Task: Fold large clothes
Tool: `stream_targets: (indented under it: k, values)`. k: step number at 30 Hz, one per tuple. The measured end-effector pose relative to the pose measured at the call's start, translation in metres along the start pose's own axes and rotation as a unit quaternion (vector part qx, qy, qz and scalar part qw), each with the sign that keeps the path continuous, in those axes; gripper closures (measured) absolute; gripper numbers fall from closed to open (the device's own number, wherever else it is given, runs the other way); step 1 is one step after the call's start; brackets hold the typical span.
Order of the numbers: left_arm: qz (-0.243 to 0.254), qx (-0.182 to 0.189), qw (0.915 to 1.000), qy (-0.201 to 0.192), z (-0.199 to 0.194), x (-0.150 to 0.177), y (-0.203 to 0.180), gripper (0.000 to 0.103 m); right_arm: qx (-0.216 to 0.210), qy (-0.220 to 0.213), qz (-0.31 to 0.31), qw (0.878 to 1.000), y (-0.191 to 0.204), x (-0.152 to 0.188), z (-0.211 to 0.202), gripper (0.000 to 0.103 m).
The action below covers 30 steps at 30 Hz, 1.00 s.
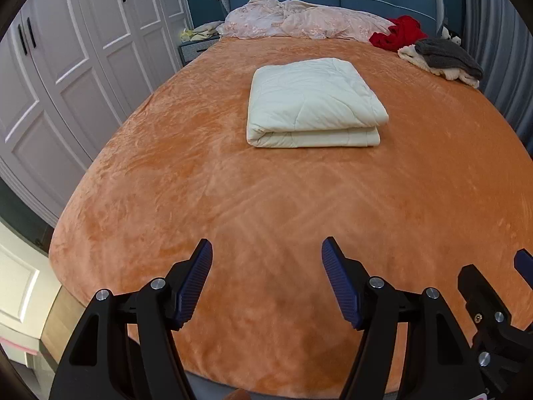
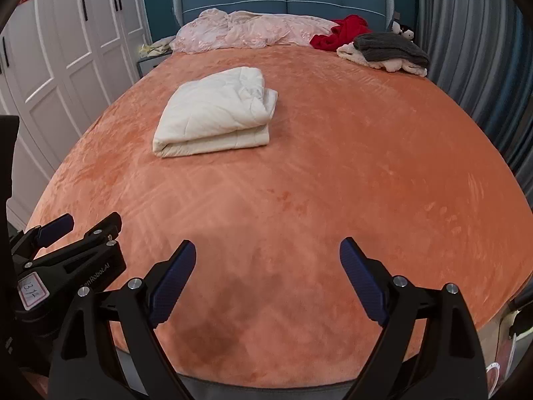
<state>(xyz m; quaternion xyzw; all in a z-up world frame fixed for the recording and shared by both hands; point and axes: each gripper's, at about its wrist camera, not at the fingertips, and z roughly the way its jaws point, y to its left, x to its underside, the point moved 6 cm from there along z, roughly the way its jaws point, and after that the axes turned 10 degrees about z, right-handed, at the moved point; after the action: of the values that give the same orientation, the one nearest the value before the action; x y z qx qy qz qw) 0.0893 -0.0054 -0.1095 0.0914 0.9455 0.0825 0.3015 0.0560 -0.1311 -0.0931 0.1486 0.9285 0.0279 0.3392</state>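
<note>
A cream quilted blanket (image 1: 313, 100) lies folded in a thick neat rectangle on the middle of the orange bed cover (image 1: 233, 200); it also shows in the right wrist view (image 2: 216, 113). My left gripper (image 1: 266, 260) is open and empty above the foot of the bed, well short of the blanket. My right gripper (image 2: 267, 260) is open and empty beside it, also above the foot of the bed. The left gripper's fingers (image 2: 56, 226) show at the left edge of the right wrist view.
A crumpled pink quilt (image 1: 299, 20) lies at the headboard. A red garment (image 1: 399, 33) and a grey and cream pile (image 1: 446, 56) sit at the far right corner. White wardrobe doors (image 1: 66, 66) stand left, grey curtains (image 2: 473, 50) right.
</note>
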Motion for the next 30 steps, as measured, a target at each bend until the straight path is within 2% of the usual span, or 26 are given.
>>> stream_targets:
  k: [4, 11, 30]
  values:
    - [0.005, -0.017, 0.9998, -0.002, -0.005, 0.008, -0.001, 0.037, 0.005, 0.001, -0.006, 1.0, 0.002, 0.008, -0.003, 0.017]
    - [0.0, -0.024, 0.9997, -0.008, -0.008, 0.013, 0.002, 0.037, 0.003, 0.001, -0.008, 1.0, 0.003, 0.014, -0.006, 0.017]
    - [-0.003, -0.024, 0.9996, -0.012, -0.015, 0.012, 0.003, 0.037, -0.001, -0.003, -0.004, 1.0, 0.006, 0.015, -0.012, 0.017]
